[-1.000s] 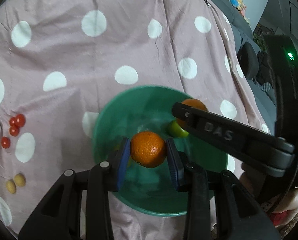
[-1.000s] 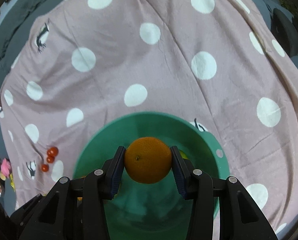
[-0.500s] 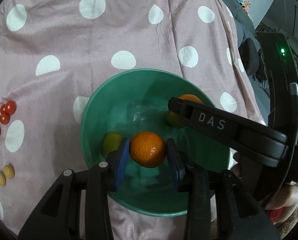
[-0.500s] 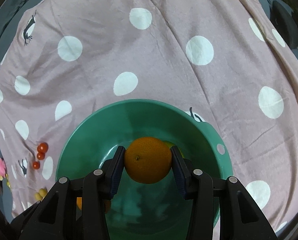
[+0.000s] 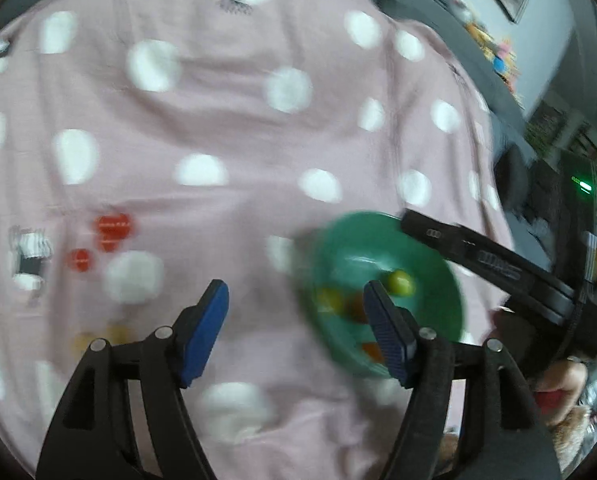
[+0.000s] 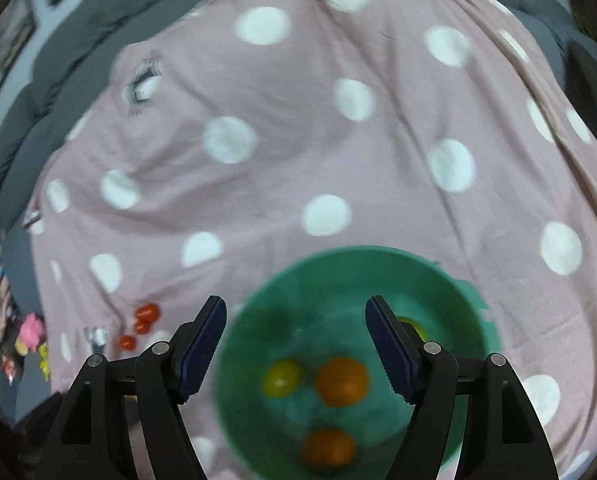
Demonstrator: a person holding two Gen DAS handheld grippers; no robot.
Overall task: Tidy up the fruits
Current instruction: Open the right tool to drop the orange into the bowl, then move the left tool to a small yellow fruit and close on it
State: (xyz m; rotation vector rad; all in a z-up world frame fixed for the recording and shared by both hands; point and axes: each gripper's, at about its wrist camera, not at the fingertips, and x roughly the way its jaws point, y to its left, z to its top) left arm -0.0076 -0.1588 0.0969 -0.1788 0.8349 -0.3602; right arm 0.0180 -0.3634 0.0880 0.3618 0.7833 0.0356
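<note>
A green bowl (image 6: 470, 300) sits on a pink polka-dot cloth (image 6: 298, 140). In the right wrist view it holds two oranges (image 6: 341, 380), one nearer (image 6: 328, 452), a yellow fruit (image 6: 281, 378) and a green one (image 6: 416, 328) partly behind a finger. My right gripper (image 6: 296, 348) is open and empty above the bowl. My left gripper (image 5: 298, 332) is open and empty over the cloth, left of the bowl (image 5: 438, 264). Red cherry tomatoes (image 5: 112, 228) and small yellow fruits (image 5: 98, 338) lie on the cloth to the left. Both views are blurred.
The right gripper's black body (image 5: 506, 276) reaches over the bowl's right side in the left wrist view. A grey sofa (image 6: 78, 48) borders the cloth at the back. Coloured toys (image 6: 30, 332) lie at the far left edge.
Both grippers have opened and let their oranges drop into the bowl. Both have pulled back; the left gripper has swung left, away from the bowl.
</note>
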